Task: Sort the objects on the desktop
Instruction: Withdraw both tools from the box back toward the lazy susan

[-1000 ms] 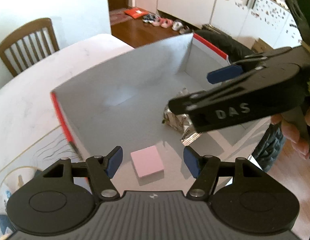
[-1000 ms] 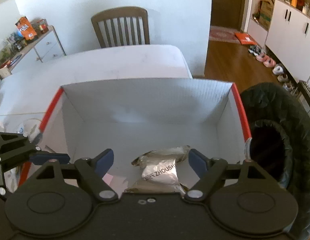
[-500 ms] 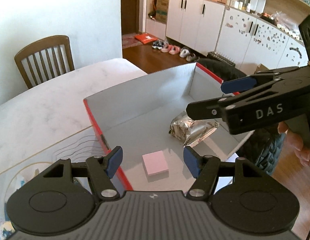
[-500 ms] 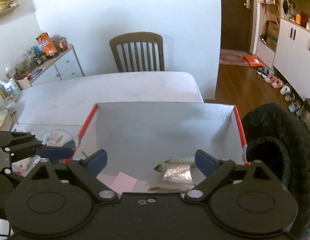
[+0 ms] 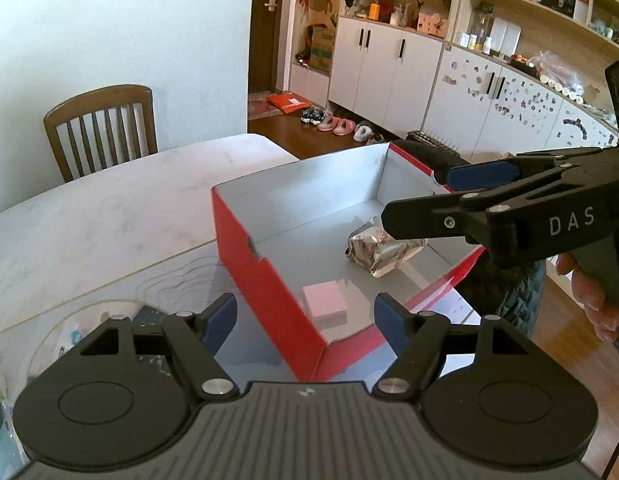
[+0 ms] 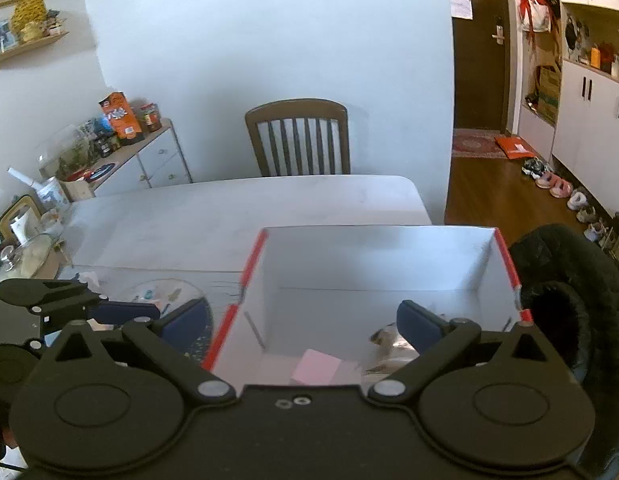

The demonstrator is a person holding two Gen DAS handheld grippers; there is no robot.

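Note:
A red box [image 5: 249, 248] with a white inside stands on the white table [image 5: 109, 220]. In it lie a pink note pad [image 5: 324, 302] and a crumpled silver foil packet [image 5: 373, 254]. My left gripper [image 5: 305, 314] hovers over the box's near corner, jaws opening and empty. My right gripper [image 5: 419, 196] hangs above the box's right side, jaws also opening and empty. From the right wrist, my right gripper [image 6: 301, 312] frames the box [image 6: 253, 256], the pad [image 6: 315, 366] and the packet [image 6: 389, 340], partly hidden by a finger. The left gripper [image 6: 109, 304] shows at the left.
A wooden chair [image 6: 297, 136] stands at the table's far side. A black fur-trimmed coat [image 6: 561, 280] sits right of the box. A printed mat [image 5: 149, 280] and several small items [image 6: 29, 240] lie left of the box. A person's hand [image 5: 589, 292] holds the right gripper.
Both grippers have drawn back and risen away from the box, and their jaws have widened. The pink pad and the foil packet stay inside the box.

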